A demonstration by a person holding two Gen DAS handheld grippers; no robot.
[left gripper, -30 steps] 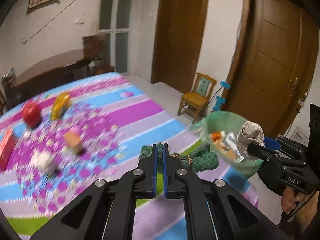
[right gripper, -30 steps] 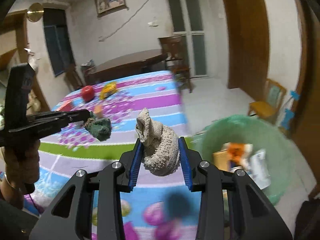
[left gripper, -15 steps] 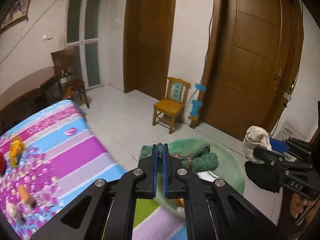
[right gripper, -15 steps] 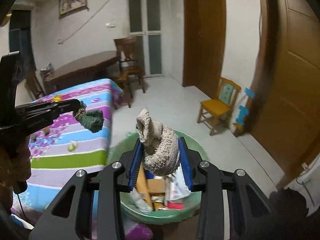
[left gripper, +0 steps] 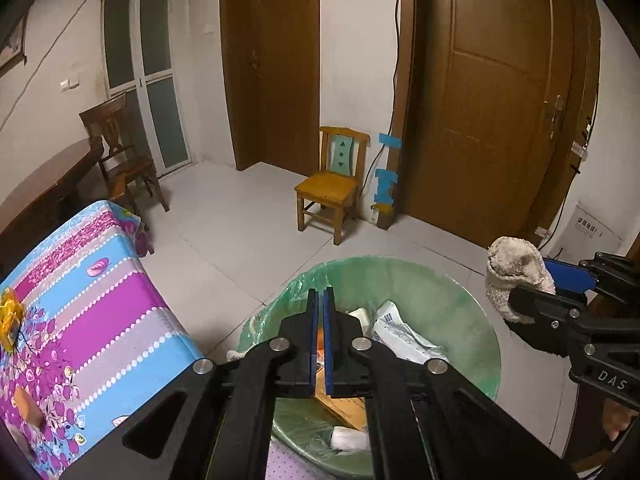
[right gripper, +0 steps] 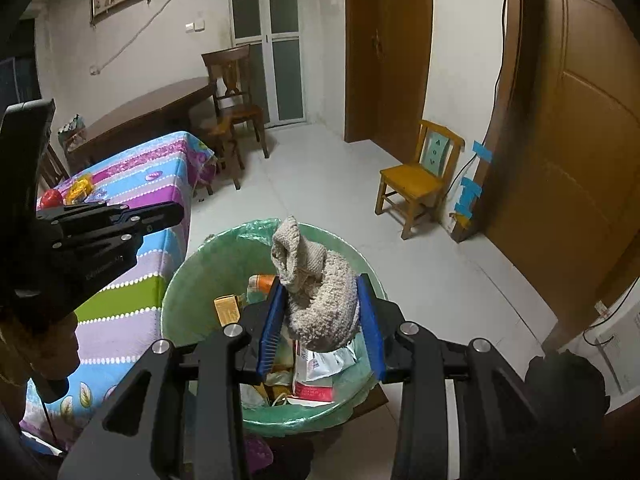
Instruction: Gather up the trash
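A bin lined with a green bag (left gripper: 448, 304) stands on the floor beside the table and holds cartons and wrappers; it also shows in the right wrist view (right gripper: 192, 280). My left gripper (left gripper: 319, 312) hangs over the bin with its jaws nearly together and nothing between them. It appears in the right wrist view (right gripper: 176, 213) too. My right gripper (right gripper: 320, 308) is shut on a beige knitted cloth (right gripper: 316, 296) above the bin. In the left wrist view the cloth (left gripper: 516, 276) sits at the right, past the bin's rim.
The table with a striped flowered cloth (left gripper: 100, 304) is left of the bin, with small items on it. A small yellow chair (left gripper: 332, 188) stands by the wall. Brown doors (left gripper: 492, 92) are behind it. A dark table and chair (right gripper: 224, 92) stand further back.
Both grippers swung from over the table to above the bin. The green fuzzy item that was in the left gripper is gone from its jaws. The right gripper still holds the beige cloth.
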